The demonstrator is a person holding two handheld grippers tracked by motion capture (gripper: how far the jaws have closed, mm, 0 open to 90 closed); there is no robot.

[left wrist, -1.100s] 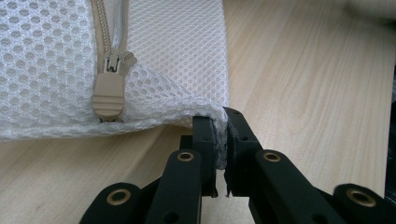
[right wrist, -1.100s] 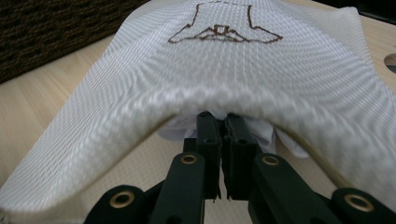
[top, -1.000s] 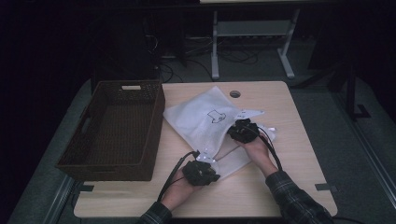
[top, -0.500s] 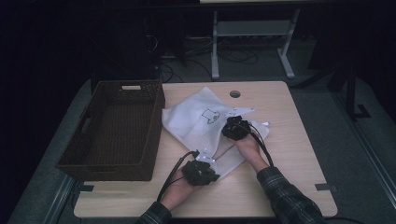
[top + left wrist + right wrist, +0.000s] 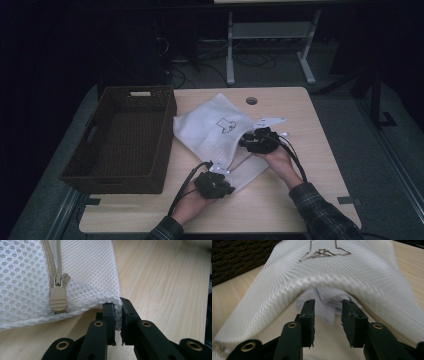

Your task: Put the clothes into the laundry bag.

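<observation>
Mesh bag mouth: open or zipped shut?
Open. The mesh bag arches up off the table, its mouth gaping at the right gripper.

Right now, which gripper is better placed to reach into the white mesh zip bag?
Right gripper: jaws just opened, empty, aimed into the white mesh zip bag mouth. Left gripper is clamped on its corner.

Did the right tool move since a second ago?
Yes. In the high view the right tool slid left, toward the brown basket, along the white mesh bag. Its jaws have just been opening, nothing pinched between them.
</observation>
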